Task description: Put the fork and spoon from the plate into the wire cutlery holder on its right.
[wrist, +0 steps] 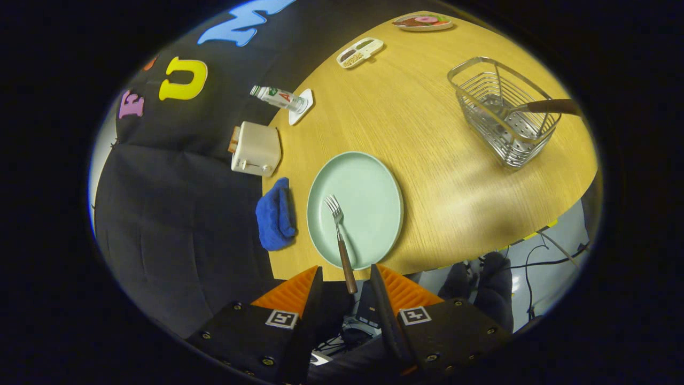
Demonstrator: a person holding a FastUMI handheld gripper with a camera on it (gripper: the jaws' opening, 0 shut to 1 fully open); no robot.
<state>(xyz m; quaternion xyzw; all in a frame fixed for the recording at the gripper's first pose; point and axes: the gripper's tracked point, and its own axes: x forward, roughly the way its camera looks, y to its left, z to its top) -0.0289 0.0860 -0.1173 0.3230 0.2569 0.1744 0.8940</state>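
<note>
Wooden table (427, 133): fork (340, 235) lies on the plate (374, 187), handle overhanging at 6 o'clock. Gripper (346, 283) released, handle between the fingers. Clamp the handle squarely, lift level, carry to the wire holder (499, 112) at 2 o'clock, where the spoon (539, 107) already sits.

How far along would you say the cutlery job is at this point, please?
About halfway. Done: a brown-handled utensil, probably the spoon, already leans in the wire cutlery holder. In hand: nothing yet; the claw is open, its fingers either side of the handle end of the fork without pressing on it. Left: the fork lies on the green plate, with its handle past the rim, and needs gripping and carrying to the holder.
</note>
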